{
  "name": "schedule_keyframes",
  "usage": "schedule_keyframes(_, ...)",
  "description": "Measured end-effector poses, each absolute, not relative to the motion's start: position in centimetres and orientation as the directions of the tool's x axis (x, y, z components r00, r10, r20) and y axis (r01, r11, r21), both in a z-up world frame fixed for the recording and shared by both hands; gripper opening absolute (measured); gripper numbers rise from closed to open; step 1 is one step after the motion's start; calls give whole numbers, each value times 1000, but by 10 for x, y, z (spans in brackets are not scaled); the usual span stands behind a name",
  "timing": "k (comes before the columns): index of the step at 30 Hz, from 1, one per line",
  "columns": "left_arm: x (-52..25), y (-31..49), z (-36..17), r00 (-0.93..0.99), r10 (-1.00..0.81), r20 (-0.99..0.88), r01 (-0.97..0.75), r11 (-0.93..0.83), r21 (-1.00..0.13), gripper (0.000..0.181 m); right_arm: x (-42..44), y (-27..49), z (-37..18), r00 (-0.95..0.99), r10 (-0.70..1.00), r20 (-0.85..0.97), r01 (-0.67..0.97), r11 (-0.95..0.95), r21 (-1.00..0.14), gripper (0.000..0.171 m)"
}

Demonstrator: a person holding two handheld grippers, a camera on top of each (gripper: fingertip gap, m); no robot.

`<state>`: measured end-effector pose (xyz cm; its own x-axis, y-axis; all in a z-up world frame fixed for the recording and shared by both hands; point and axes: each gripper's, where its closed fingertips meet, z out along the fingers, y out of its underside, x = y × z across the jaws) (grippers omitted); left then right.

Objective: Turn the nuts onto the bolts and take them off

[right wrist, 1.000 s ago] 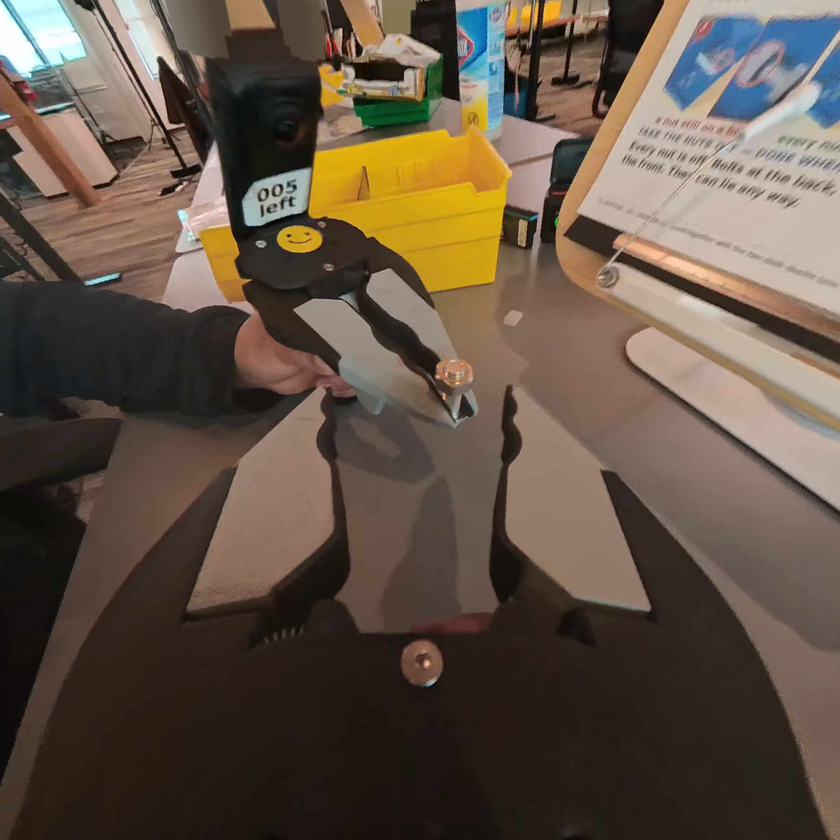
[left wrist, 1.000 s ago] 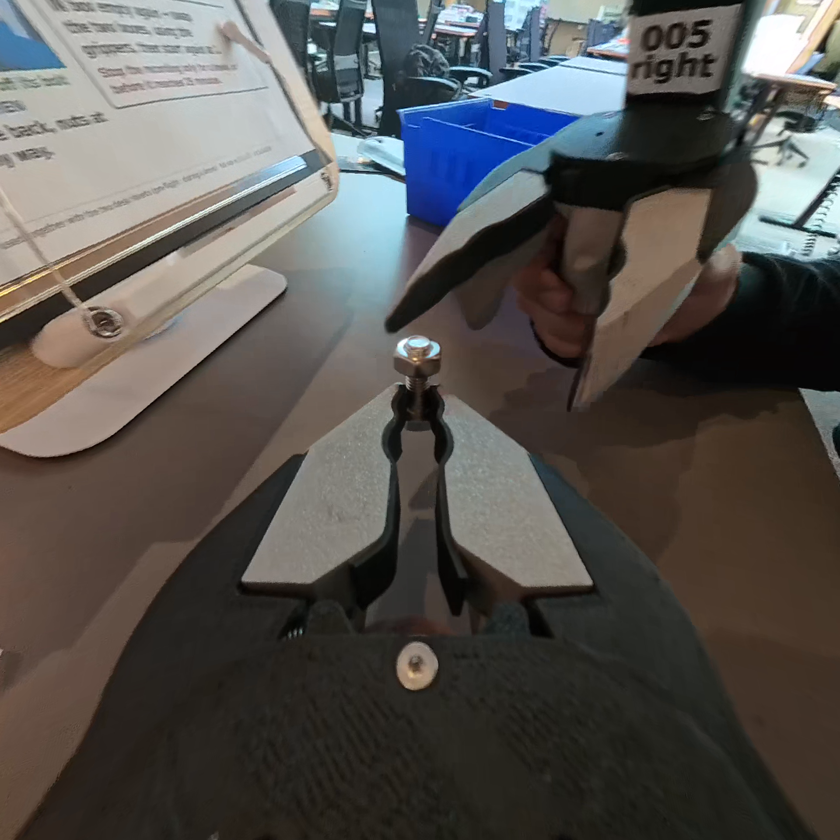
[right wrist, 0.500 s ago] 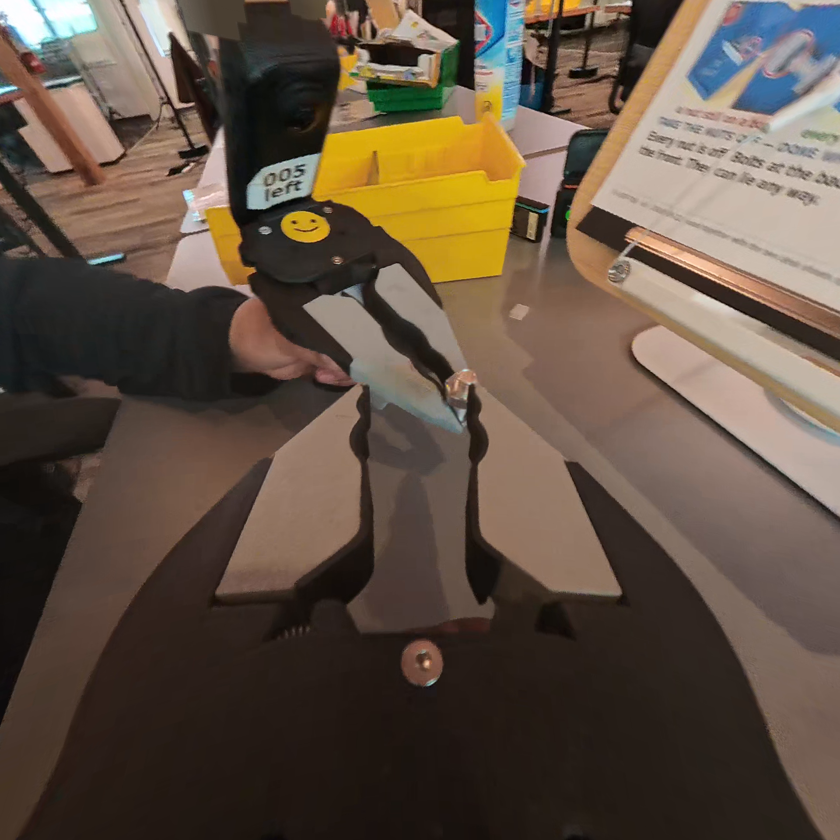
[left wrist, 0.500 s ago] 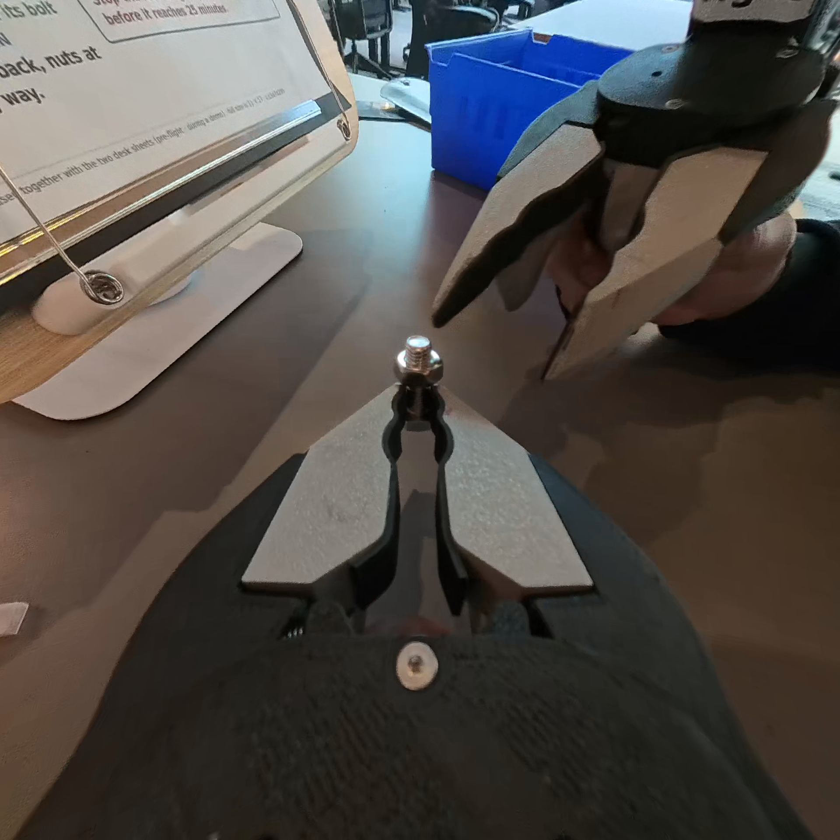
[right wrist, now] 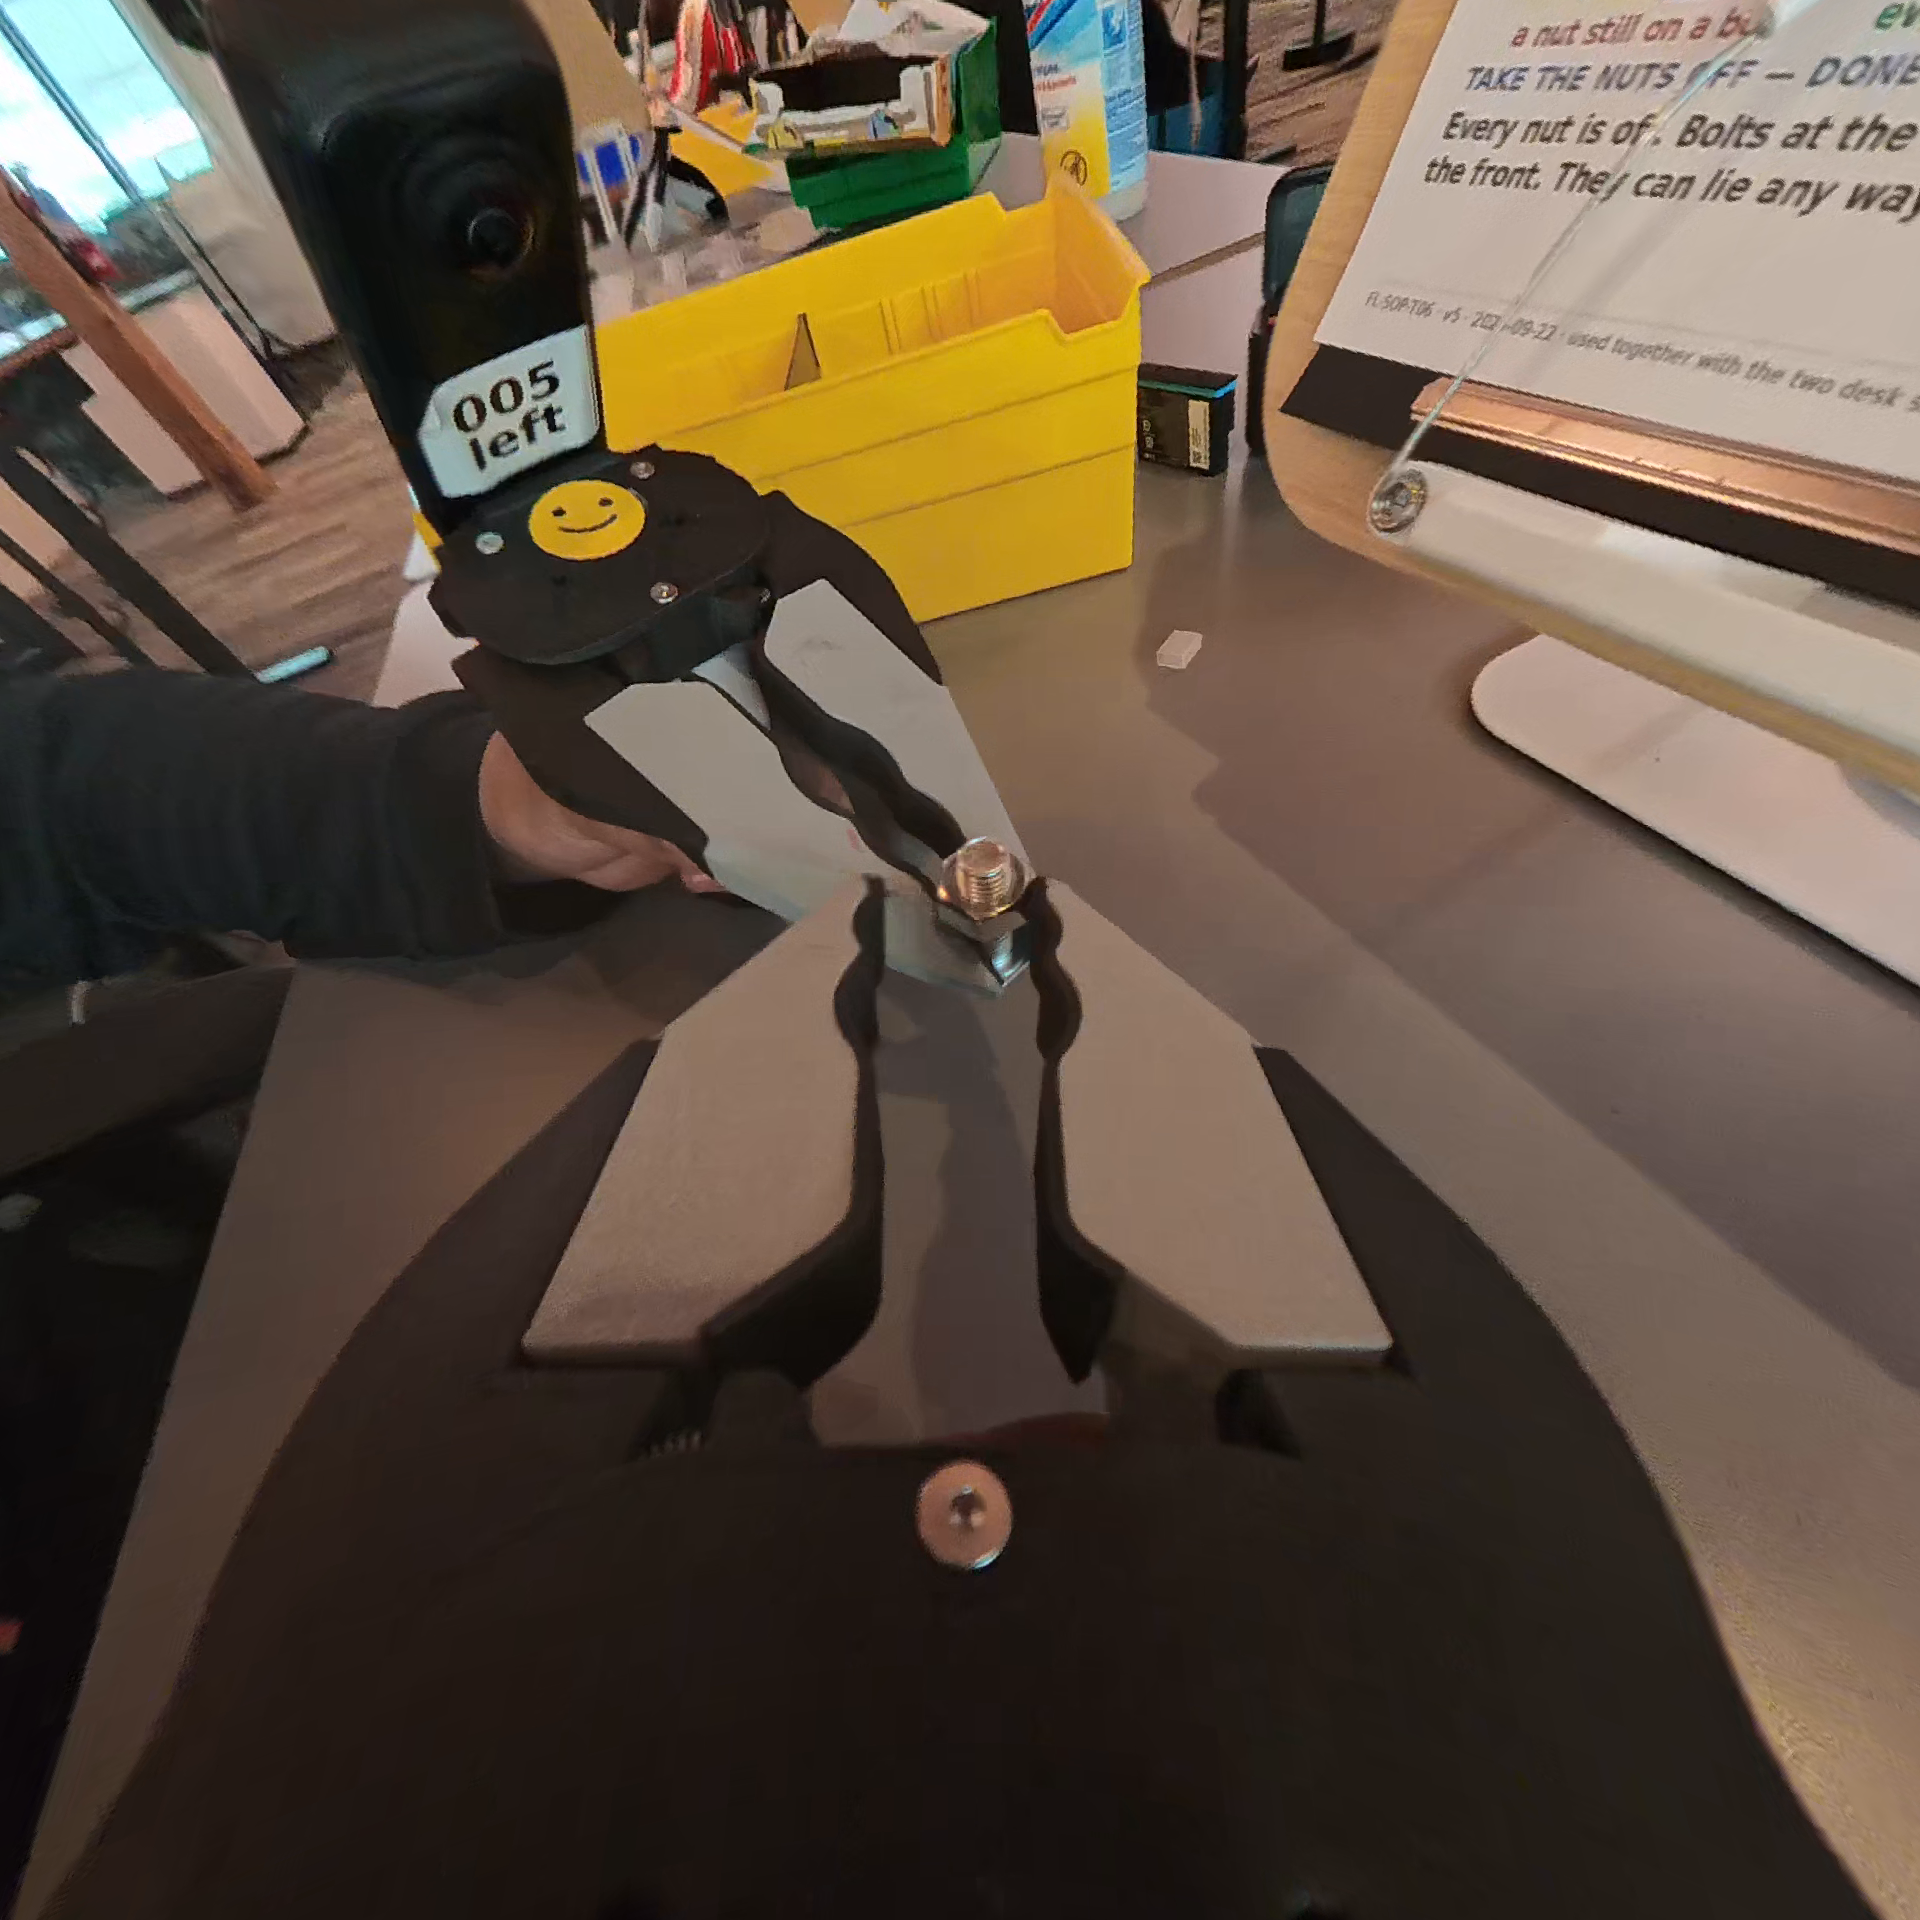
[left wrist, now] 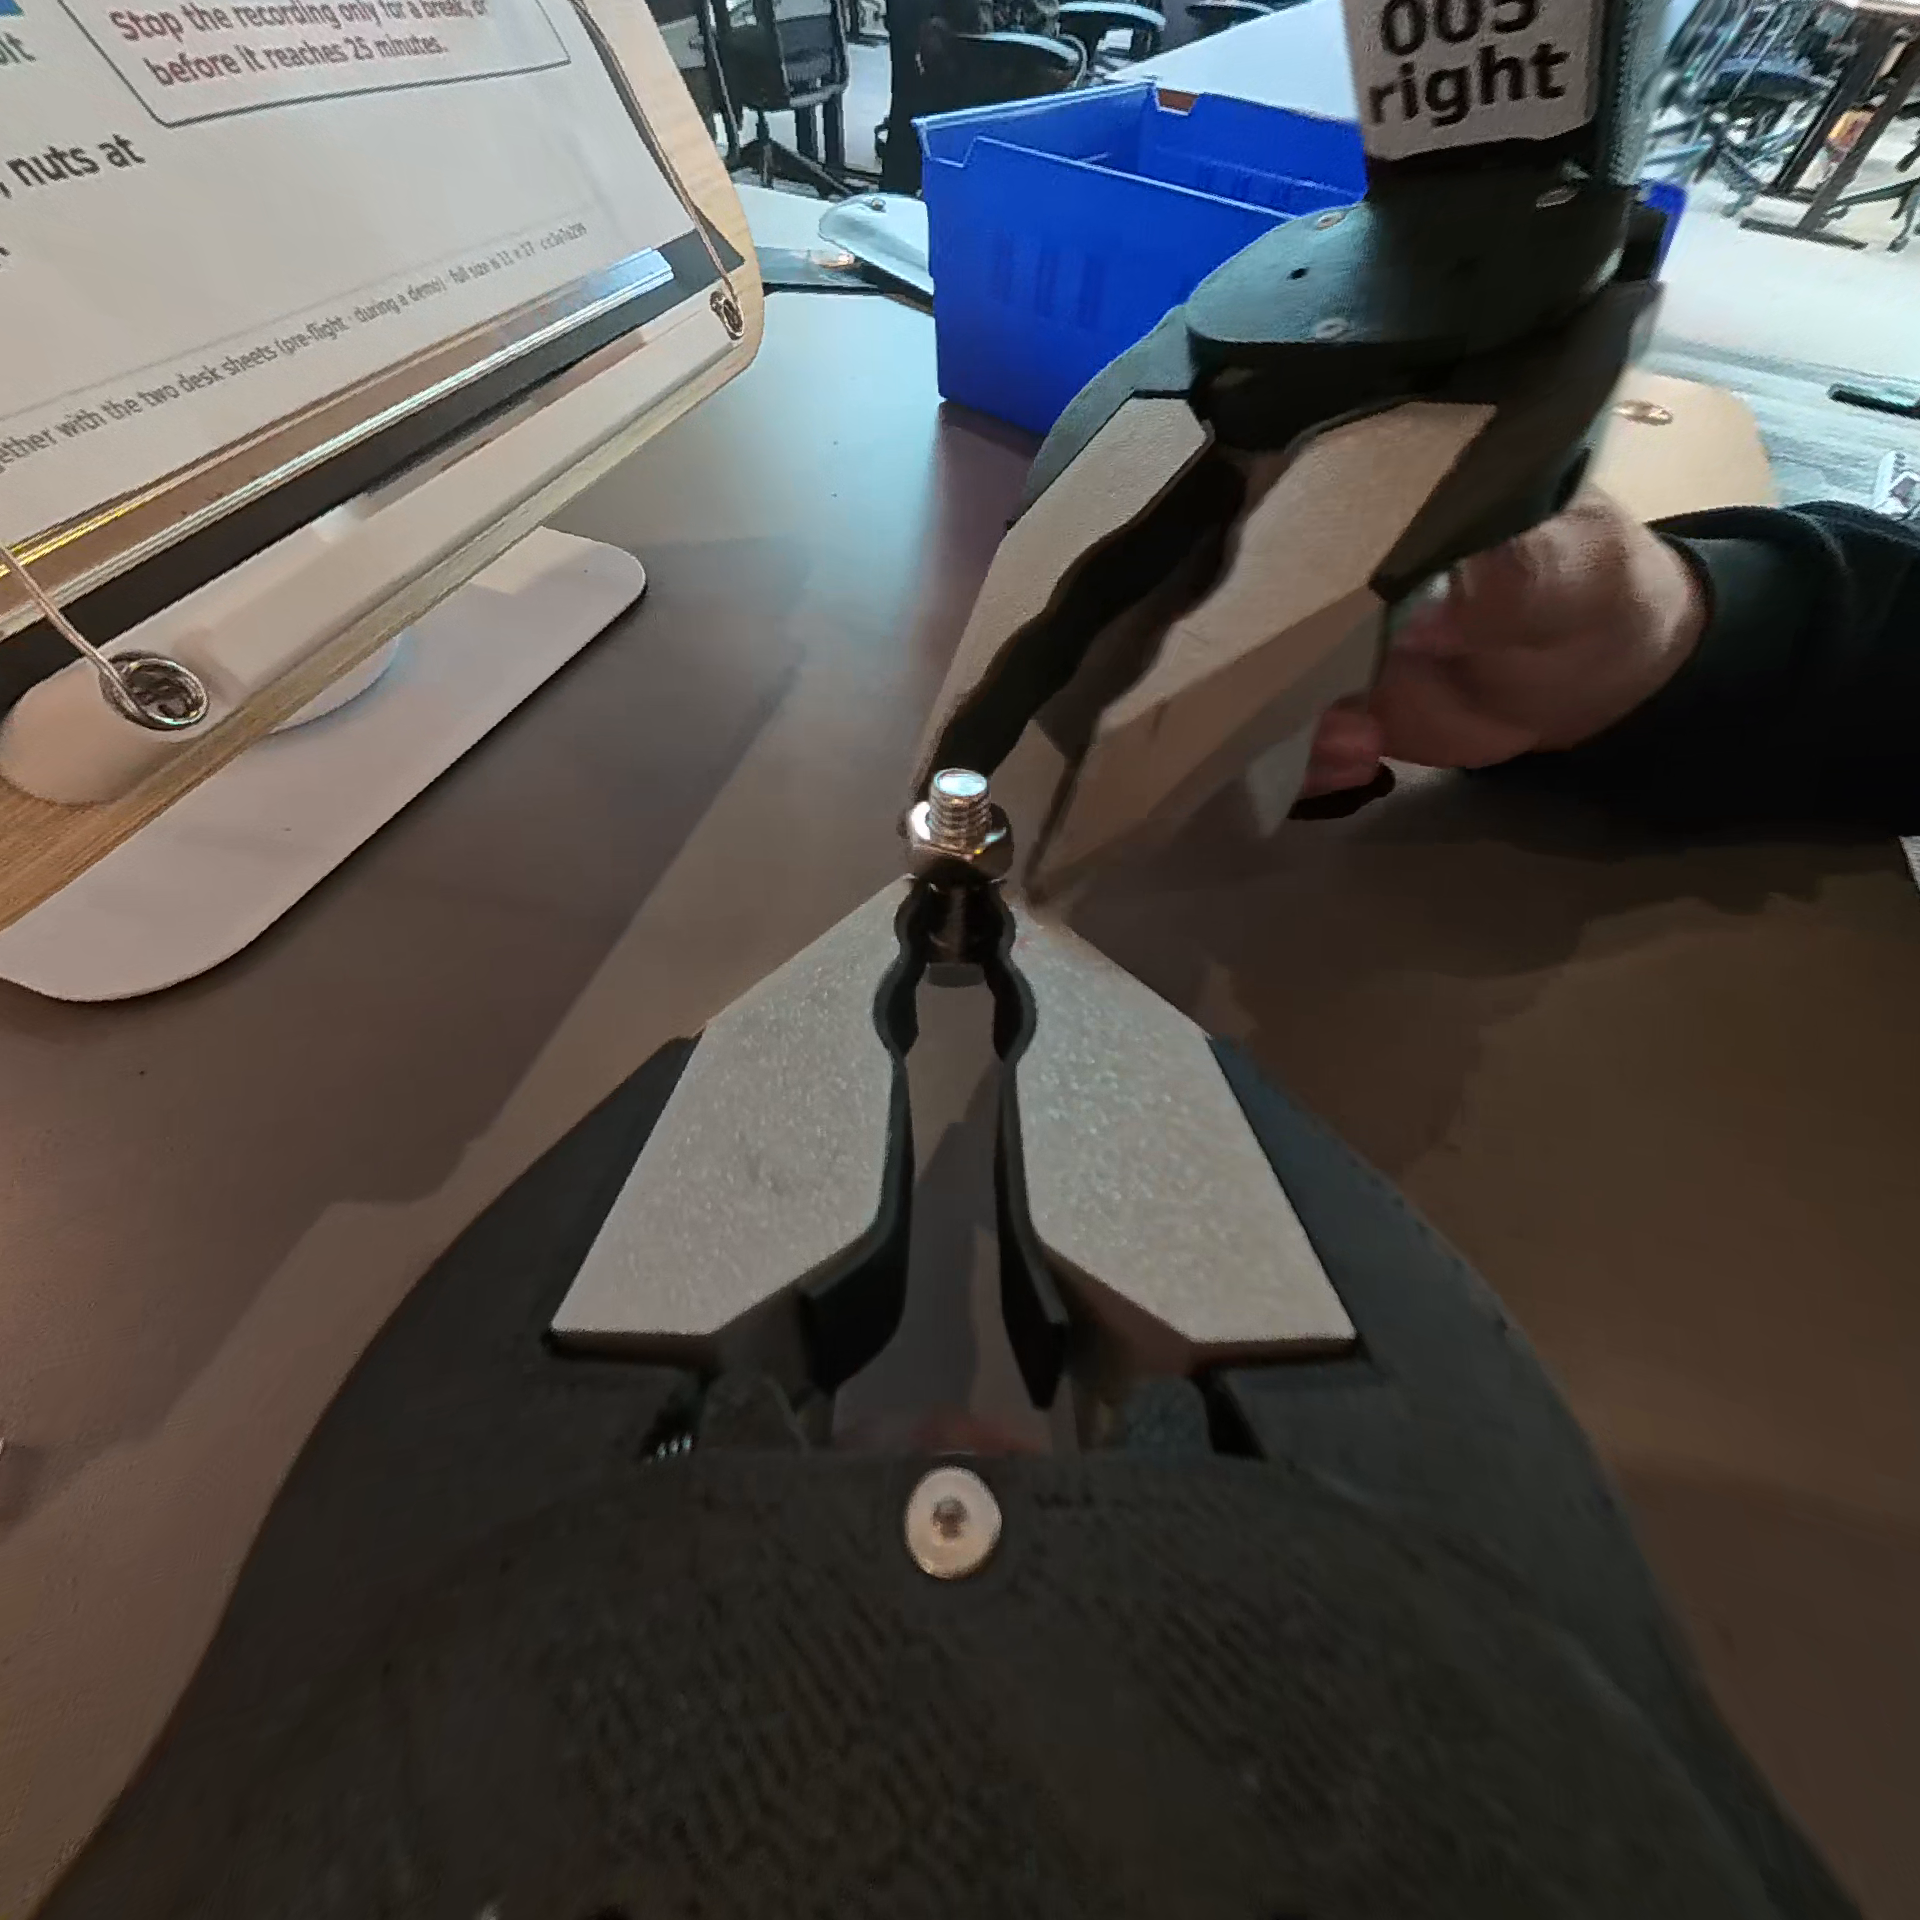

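My left gripper (left wrist: pixel 954 920) is shut on a silver bolt (left wrist: pixel 958 802), gripping its shank just under a hex nut (left wrist: pixel 956 844) that sits near the threaded end. The threaded tip pokes up above the nut. My right gripper (right wrist: pixel 954 896) is partly open, and its two fingertips straddle the nut (right wrist: pixel 982 885). The nut lies against the right-hand finger (right wrist: pixel 1049 935), with a gap on the other side. In the left wrist view, the right gripper's fingers (left wrist: pixel 1091 582) come down from the upper right onto the nut. The left gripper also shows in the right wrist view (right wrist: pixel 971 951).
A document stand (left wrist: pixel 312 582) with a white base stands at the left, and also shows in the right wrist view (right wrist: pixel 1662 520). A blue bin (left wrist: pixel 1091 260) is behind. A yellow bin (right wrist: pixel 883 416), a small black box (right wrist: pixel 1184 421) and a small white scrap (right wrist: pixel 1177 647) are on the table. My two grippers' fingertips are within a few centimetres of each other. Both grippers' tips are roughly 20 cm from the small white scrap (right wrist: pixel 1177 647).
My right gripper has moved in from open and clear of the bolt, narrowing its jaws until they straddle the nut. The left gripper has kept its hold on the bolt.
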<state>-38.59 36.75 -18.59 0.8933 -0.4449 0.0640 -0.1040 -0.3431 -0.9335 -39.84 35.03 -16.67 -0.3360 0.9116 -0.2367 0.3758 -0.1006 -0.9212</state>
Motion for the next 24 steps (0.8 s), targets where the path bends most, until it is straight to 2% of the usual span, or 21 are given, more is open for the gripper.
schedule_keyframes(1,-384,367,-185,887,-456,71,-100,-341,-935,7,-399,353,-166,-327,909,-260,377,-127,-917,16)
schedule_keyframes(4,-387,372,-190,901,-428,69,-104,-368,-924,7,-399,359,-169,-322,889,-326,391,-189,-901,14)
schedule_keyframes(10,-404,391,-211,946,-325,-10,-172,-476,-863,9,-411,381,-190,-210,953,-221,451,-106,-886,13)
schedule_keyframes(15,-419,406,-232,937,-342,-76,-268,-559,-785,9,-422,399,-211,-114,971,-209,527,-119,-842,13)
schedule_keyframes(20,-437,431,-239,953,-281,-112,-266,-601,-754,10,-438,426,-219,4,999,-35,555,-31,-831,13)
schedule_keyframes(24,-438,437,-239,935,-329,-130,-309,-583,-751,10,-441,433,-217,13,998,61,546,44,-837,12)
